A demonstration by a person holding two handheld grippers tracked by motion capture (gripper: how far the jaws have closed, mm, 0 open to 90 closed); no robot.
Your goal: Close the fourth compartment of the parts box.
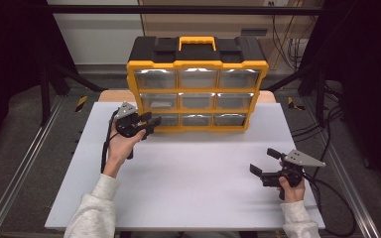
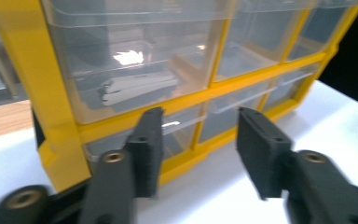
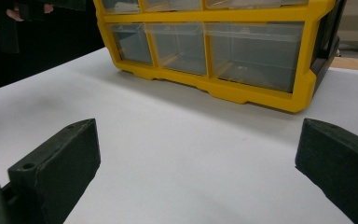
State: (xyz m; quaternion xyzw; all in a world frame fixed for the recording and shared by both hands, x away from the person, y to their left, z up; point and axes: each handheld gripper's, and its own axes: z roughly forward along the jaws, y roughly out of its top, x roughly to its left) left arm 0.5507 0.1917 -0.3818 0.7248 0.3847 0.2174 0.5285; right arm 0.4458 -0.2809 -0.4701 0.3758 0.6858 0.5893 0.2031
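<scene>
A yellow and black drawer organizer point(image 1: 197, 89) with clear drawers stands at the back of the white tabletop point(image 1: 193, 183). My left gripper point(image 1: 149, 124) is held level at its lower left corner, jaws apart, just in front of the bottom-left drawer point(image 2: 179, 135); nothing is between them. The middle-left drawer point(image 2: 130, 74) above holds a pale object. My right gripper point(image 1: 264, 161) rests low at the right of the table, open wide and empty, pointing left. In the right gripper view the organizer point(image 3: 214, 46) stands well beyond that gripper point(image 3: 198, 140).
A yellow carry handle point(image 1: 197, 41) tops the organizer. Metal frame rails point(image 1: 25, 163) run along both sides of the table. Black cables point(image 1: 337, 198) trail off the right edge. A wooden surface point(image 1: 114, 95) shows behind the white top.
</scene>
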